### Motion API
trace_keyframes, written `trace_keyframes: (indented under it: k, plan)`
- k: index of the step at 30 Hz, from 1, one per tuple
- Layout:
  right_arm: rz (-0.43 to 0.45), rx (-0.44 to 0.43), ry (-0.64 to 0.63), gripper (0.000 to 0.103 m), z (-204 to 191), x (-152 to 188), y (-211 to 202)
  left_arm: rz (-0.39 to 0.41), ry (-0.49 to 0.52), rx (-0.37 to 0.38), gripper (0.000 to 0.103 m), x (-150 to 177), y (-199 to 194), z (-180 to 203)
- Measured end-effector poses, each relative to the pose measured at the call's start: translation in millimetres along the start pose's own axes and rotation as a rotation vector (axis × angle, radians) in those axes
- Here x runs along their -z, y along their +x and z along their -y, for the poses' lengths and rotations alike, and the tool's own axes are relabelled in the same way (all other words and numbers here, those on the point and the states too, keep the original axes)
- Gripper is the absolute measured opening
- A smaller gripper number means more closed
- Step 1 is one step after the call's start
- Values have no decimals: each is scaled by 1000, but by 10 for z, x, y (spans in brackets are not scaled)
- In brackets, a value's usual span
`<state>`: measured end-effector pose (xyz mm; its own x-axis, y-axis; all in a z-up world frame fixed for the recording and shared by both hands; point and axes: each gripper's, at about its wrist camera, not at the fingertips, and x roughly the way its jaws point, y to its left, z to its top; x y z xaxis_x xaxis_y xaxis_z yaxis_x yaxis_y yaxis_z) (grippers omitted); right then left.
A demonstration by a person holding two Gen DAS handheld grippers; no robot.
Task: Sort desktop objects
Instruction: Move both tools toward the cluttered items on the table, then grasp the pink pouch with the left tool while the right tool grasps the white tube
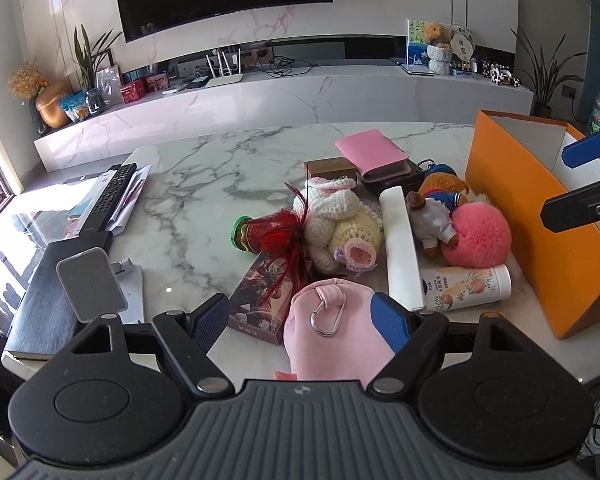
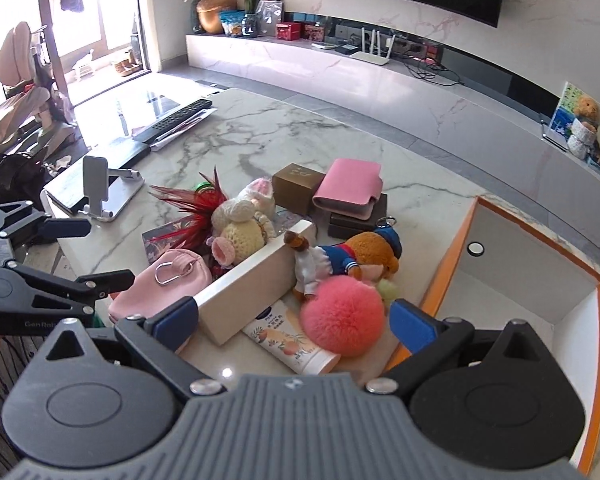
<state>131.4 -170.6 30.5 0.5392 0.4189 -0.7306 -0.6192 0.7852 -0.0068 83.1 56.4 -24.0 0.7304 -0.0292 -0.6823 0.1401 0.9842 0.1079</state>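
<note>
Left wrist view shows both tongs, left tongs (image 1: pixel 304 320) and right tongs (image 2: pixel 294 316), wide open and empty; ideally the left should straddle the pink pouch (image 1: pixel 332 336) near the worktop's (image 1: pixel 204 184) front edge squarely before closing.

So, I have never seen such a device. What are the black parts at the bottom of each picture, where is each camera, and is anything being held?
There is no robot arm: a person carries a hand-held gripper with two fingers in each hand, and each gripper has a wide-angle camera looking forward along its fingers. One picture is from the left gripper, the other from the right gripper. Both are open and hold nothing.

On the marble table lies a pile: a pink pouch with a metal clip, a pink pompom, a teddy bear, a crocheted doll, a white box, a lotion tube and a pink wallet. To the right stands an open orange box, apparently empty.
</note>
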Motion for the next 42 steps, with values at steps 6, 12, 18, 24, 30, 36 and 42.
trace_keyframes:
  k: [6, 12, 18, 24, 30, 36, 42]
  plan:
    - [-34, -54, -98, 102, 102, -93, 211, 64, 118, 66, 92, -78, 252, -137]
    - [-82, -103, -92, 102, 17, -157, 372, -42, 126, 151, 92, 65, 452, -153]
    - [-235, -105, 95, 102, -205, -340, 832, -185, 24, 202, 92, 202, 572, -116]
    - [-419, -154, 396, 102, -110, -558, 1359, -221, -135, 235, 92, 175, 553, -204]
    - [-448, -50, 399, 100, -161, -569, 1626, -244, -137, 202, 95, 143, 652, -63]
    - [-487, -55, 386, 86, -153, -498, 1669, -230, -159, 185, 95, 132, 656, -87]
    - [-503, -6, 391, 86, -138, -497, 1756, -225, -92, 170, 95, 119, 653, 23]
